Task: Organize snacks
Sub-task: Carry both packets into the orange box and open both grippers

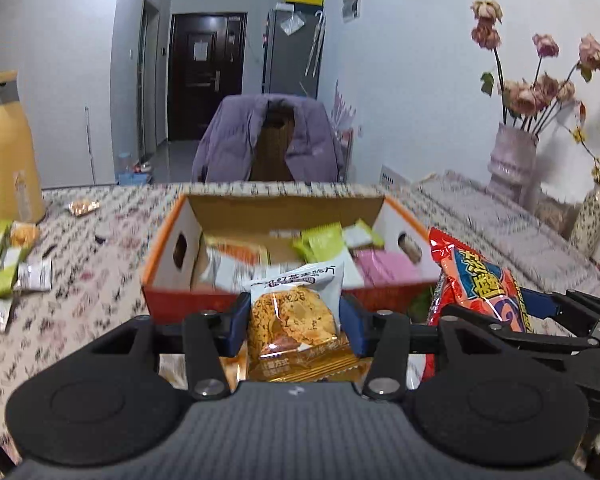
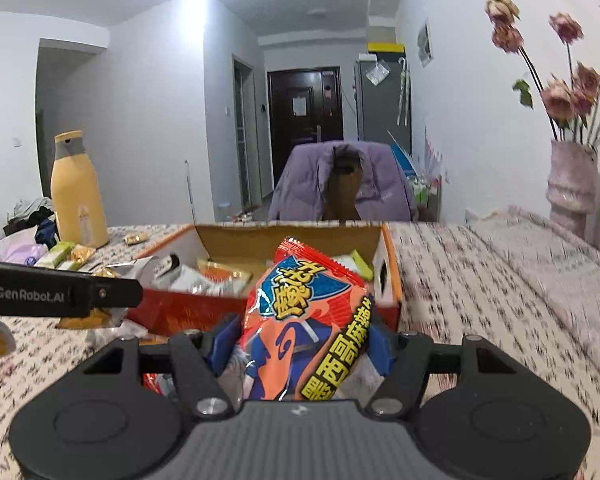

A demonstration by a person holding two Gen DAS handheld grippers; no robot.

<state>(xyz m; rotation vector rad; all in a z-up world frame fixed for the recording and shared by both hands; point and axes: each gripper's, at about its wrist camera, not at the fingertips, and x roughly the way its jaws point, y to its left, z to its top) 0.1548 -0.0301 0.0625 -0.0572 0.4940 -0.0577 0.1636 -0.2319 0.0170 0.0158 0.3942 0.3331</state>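
An open orange cardboard box point(image 1: 162, 240) sits on the patterned tablecloth and holds several snack packets; it also shows in the right wrist view point(image 2: 392, 280). My left gripper point(image 1: 294, 322) is shut on a clear-wrapped golden biscuit packet point(image 1: 296, 316), held just before the box's near wall. My right gripper point(image 2: 300, 344) is shut on a red and blue snack bag point(image 2: 312, 320), also just before the box. That bag point(image 1: 476, 280) and the right gripper's arm appear at the right of the left wrist view.
Loose snack packets point(image 1: 8, 268) lie on the table at left beside a tall yellow bottle point(image 1: 8, 152). Vases with dried flowers point(image 1: 512, 160) stand at the right. A chair with a purple jacket point(image 1: 268, 140) is behind the table.
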